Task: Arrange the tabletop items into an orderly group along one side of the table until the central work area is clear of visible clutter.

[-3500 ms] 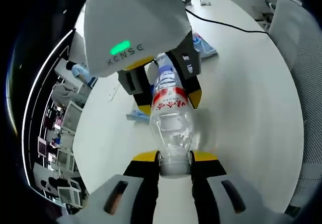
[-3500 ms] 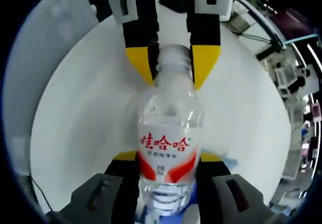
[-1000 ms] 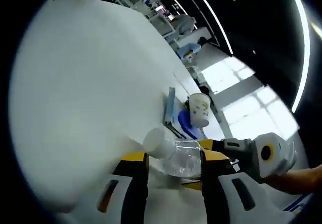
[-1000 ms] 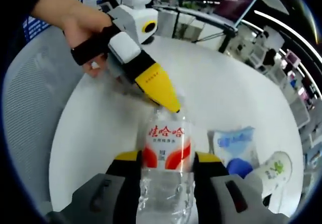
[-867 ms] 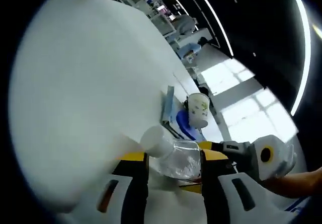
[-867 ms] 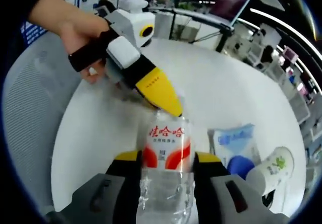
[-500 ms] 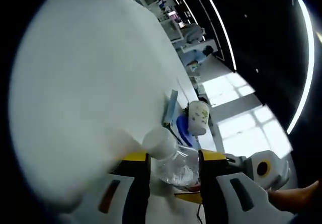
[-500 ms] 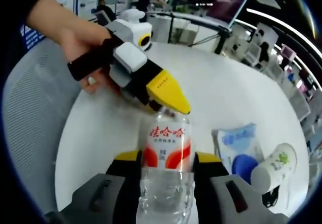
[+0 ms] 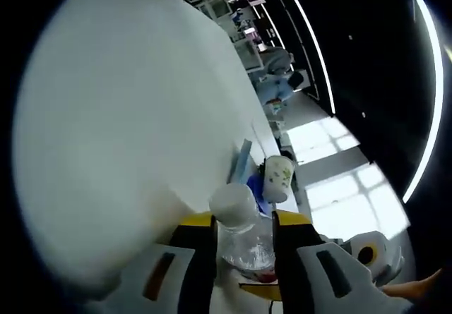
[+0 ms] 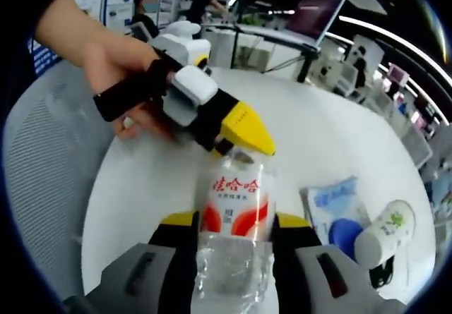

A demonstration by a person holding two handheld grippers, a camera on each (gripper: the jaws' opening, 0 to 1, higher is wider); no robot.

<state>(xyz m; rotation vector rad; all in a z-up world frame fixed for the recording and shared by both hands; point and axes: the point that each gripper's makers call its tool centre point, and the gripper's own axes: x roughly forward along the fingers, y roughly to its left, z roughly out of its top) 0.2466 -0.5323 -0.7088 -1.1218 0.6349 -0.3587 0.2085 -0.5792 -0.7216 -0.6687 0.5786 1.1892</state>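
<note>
We have the water bottle [image 10: 235,219] held off the counter [image 10: 318,145] between both grippers. The right gripper [image 10: 233,233] pinches its labelled body, and the left gripper [image 9: 244,233] pinches its neck just below the white cap [image 9: 232,202]. We judge this the carrying step: the bottle belongs beside the group at the right of the right gripper view, where the blue packet [image 10: 332,201], a blue round thing [image 10: 344,233] and a patterned cup [image 10: 385,233] lie together. Next we need one gripper to let go, then to set the bottle down upright near them. The bottle is clear, crinkled plastic with a red and white label; we cannot tell whether it holds any water.
</note>
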